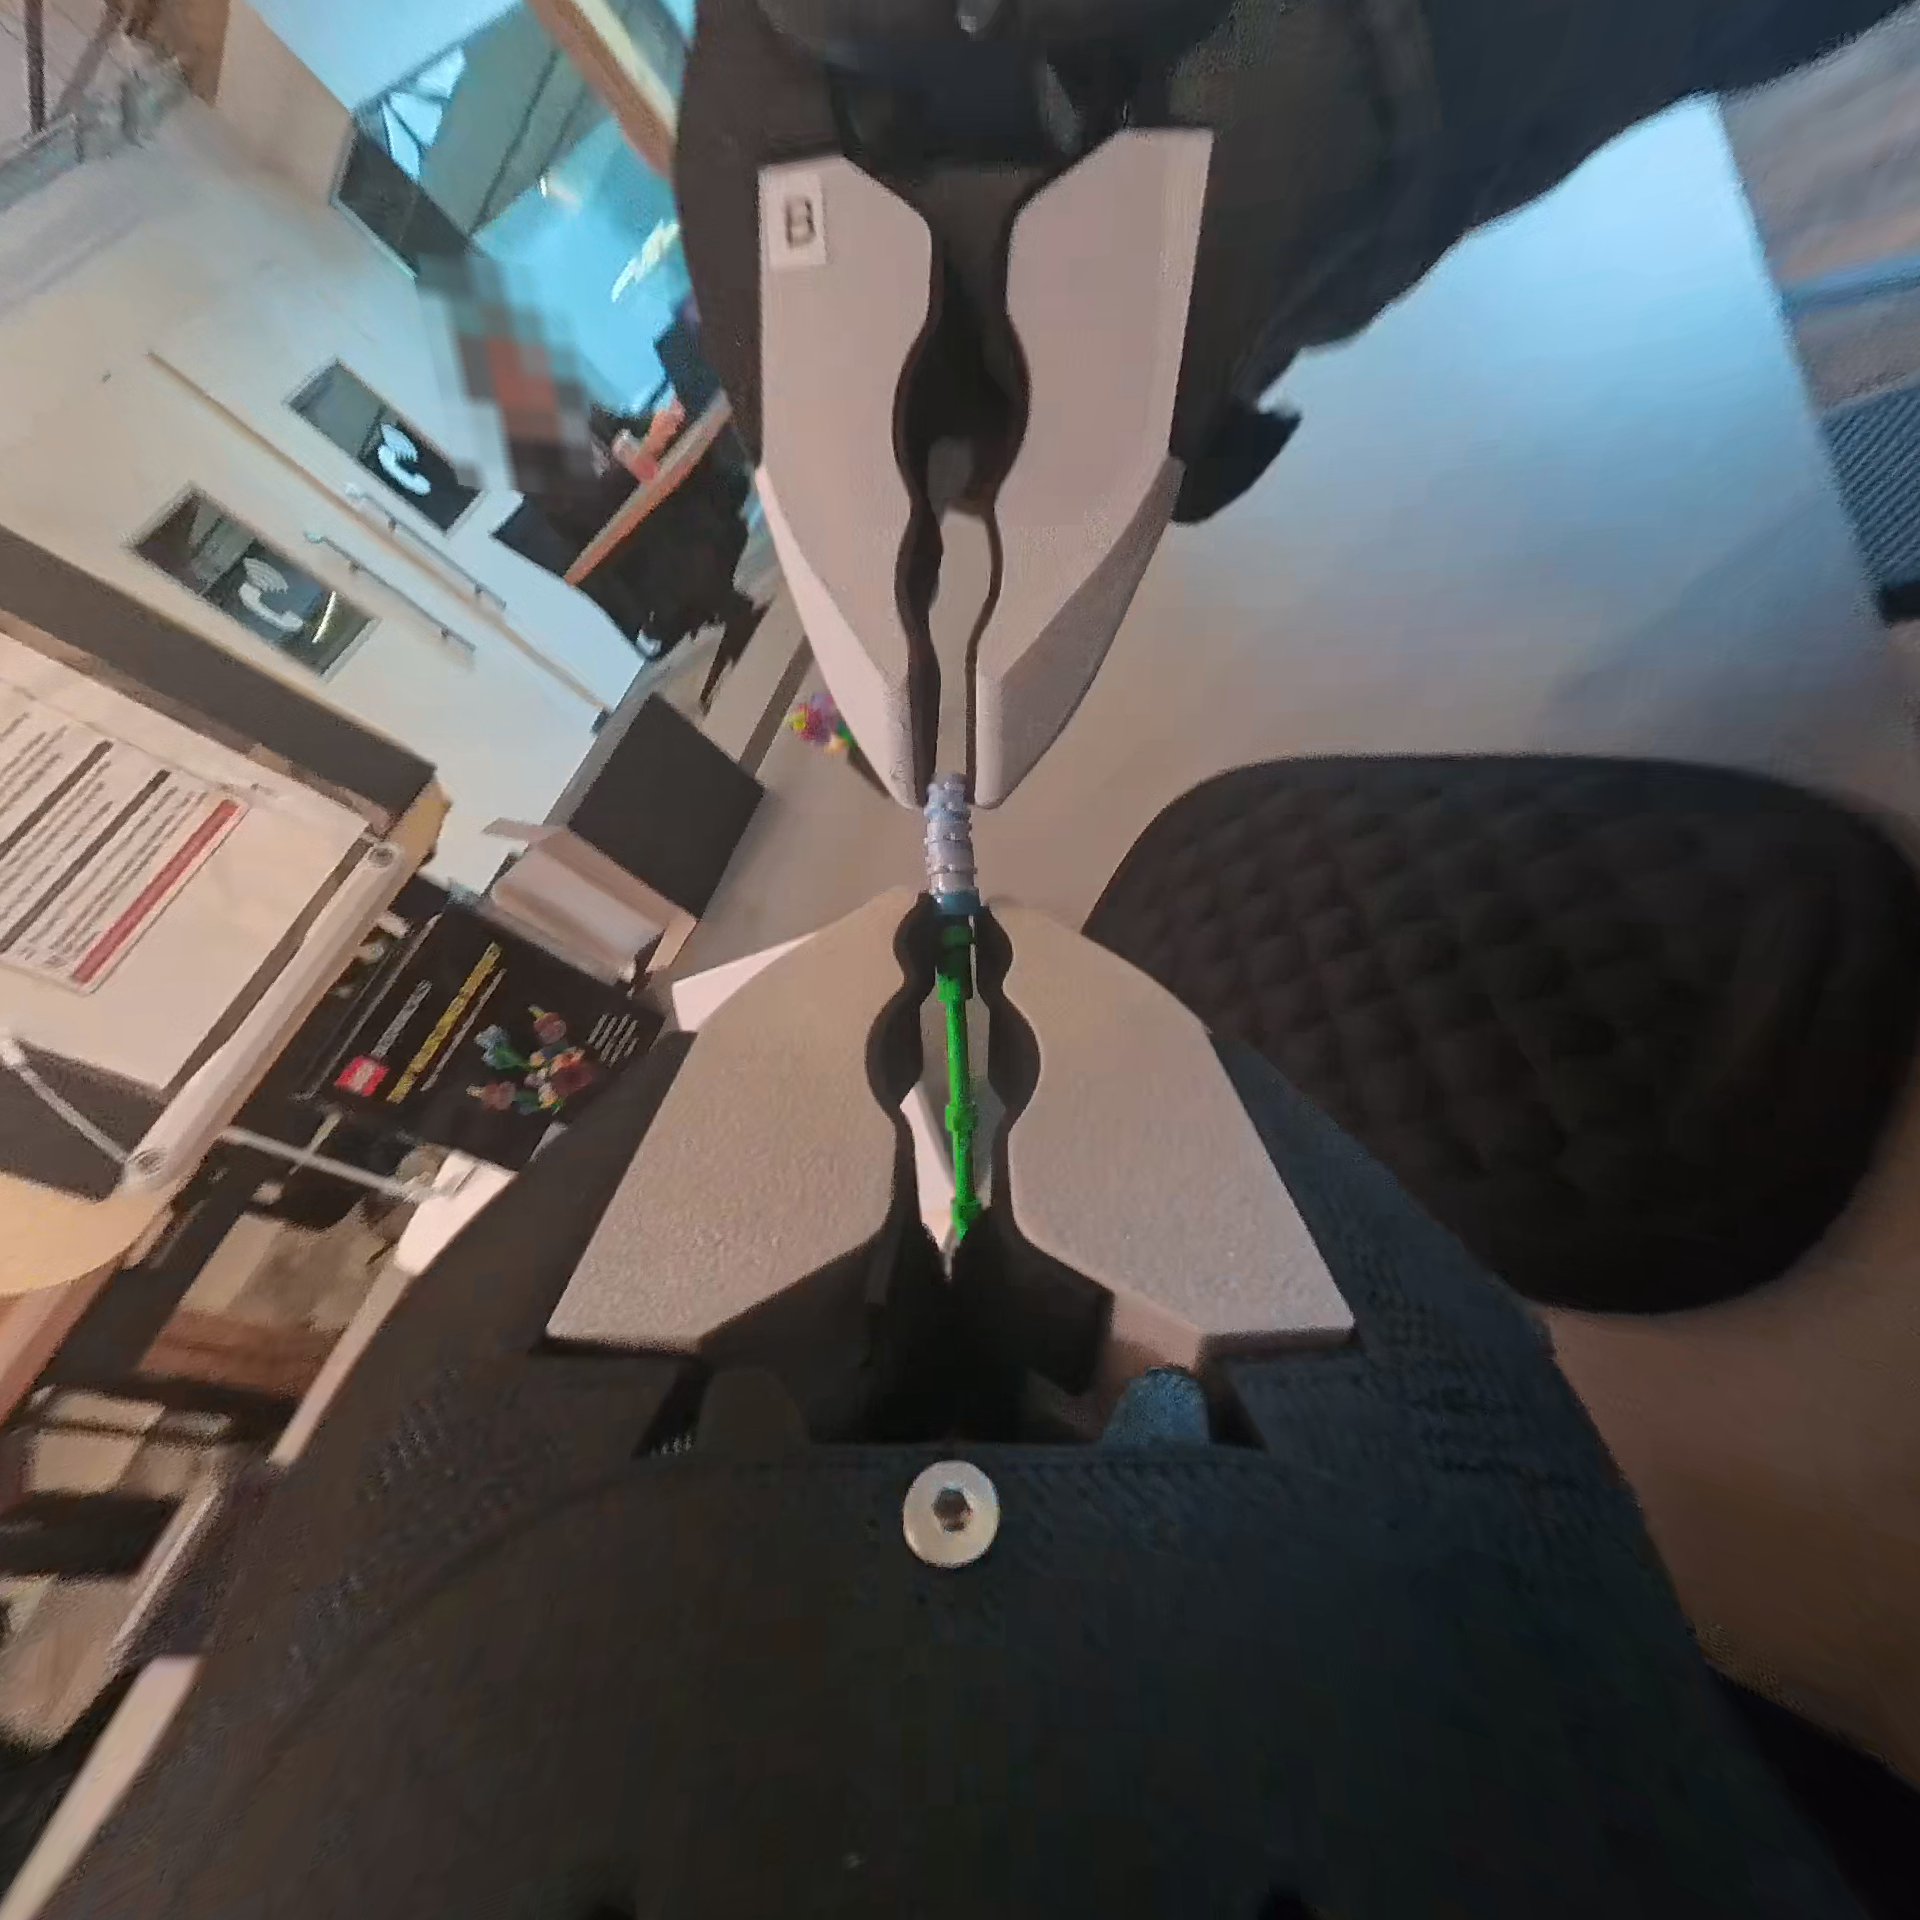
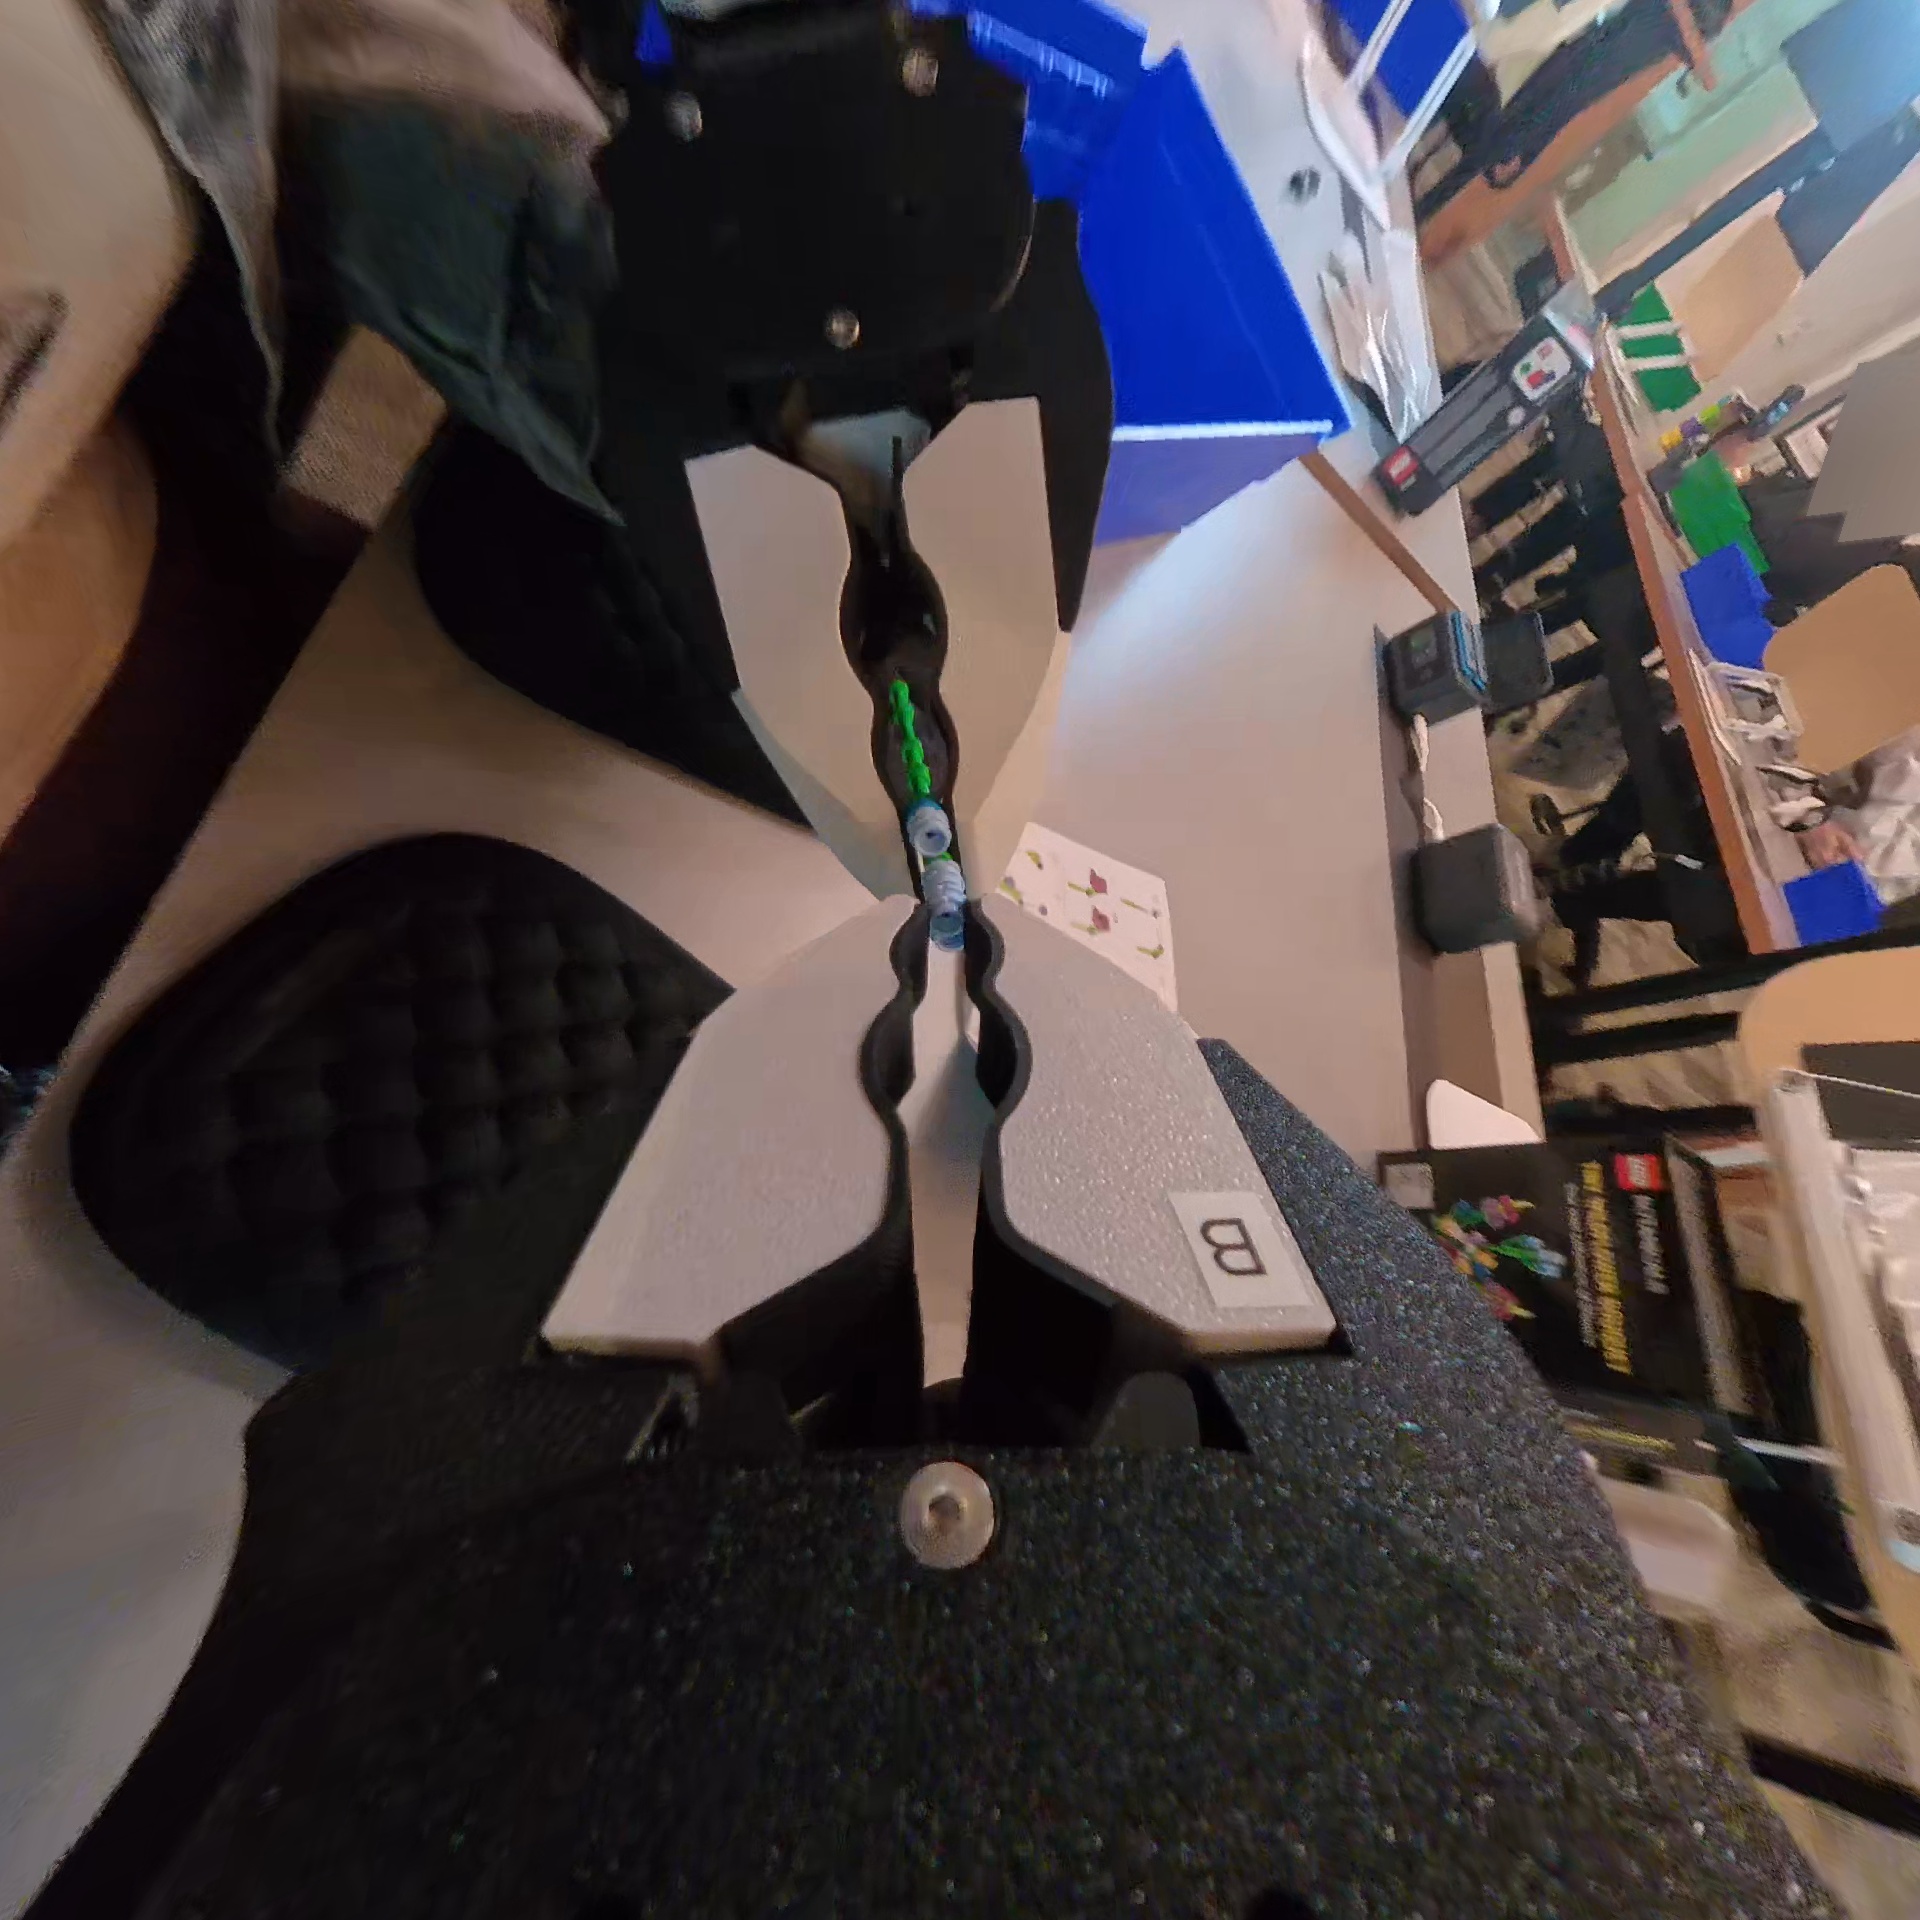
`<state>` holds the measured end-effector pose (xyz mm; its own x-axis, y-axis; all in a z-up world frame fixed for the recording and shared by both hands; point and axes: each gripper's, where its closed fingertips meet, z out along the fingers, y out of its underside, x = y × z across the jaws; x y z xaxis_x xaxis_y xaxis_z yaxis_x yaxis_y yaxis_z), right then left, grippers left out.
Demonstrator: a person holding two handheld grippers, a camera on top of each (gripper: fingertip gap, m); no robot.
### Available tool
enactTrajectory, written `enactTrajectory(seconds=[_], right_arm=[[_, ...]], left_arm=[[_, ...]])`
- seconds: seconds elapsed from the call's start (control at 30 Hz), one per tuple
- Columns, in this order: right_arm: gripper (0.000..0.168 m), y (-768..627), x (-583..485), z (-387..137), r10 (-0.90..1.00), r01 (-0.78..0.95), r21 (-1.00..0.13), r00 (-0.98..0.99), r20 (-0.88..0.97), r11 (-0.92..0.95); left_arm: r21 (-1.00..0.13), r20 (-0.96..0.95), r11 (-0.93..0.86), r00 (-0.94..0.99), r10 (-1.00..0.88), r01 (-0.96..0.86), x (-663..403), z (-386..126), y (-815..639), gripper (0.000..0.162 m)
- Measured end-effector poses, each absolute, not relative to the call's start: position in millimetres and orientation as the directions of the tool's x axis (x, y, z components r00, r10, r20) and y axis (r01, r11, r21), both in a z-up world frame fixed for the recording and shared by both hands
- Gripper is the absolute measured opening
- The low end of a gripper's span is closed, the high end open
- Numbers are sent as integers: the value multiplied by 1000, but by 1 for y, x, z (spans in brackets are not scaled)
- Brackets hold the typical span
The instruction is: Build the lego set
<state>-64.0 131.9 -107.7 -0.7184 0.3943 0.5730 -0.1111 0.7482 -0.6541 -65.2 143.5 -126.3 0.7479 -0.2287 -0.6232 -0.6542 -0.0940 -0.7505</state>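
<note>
Left tool (image 1: 948,914) pinched on green stem (image 1: 958,1081), which runs back between its fingers toward 6 o'clock. Right tool (image 2: 943,920) faces it tip to tip from 12 o'clock, clamped on the pale blue stacked pieces (image 1: 950,831) at the stem's end. Assembly is held in the air above the tabletop (image 1: 1558,520). Black textured pad (image 1: 1507,1018) at 3 o'clock, flower set box (image 1: 488,1039) at 9 o'clock.

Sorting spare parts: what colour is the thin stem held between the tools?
Bright green stem, clearest in the left wrist view.
</note>
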Motion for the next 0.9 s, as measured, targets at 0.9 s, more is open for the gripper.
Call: enactTrajectory(seconds=[0.9], right_arm=[[7, 124, -53, -113, 322, -111, -622, -777, 541, 775]], left_arm=[[-801, -548, -54, 767, -333, -596, -49, -125, 138, 7]])
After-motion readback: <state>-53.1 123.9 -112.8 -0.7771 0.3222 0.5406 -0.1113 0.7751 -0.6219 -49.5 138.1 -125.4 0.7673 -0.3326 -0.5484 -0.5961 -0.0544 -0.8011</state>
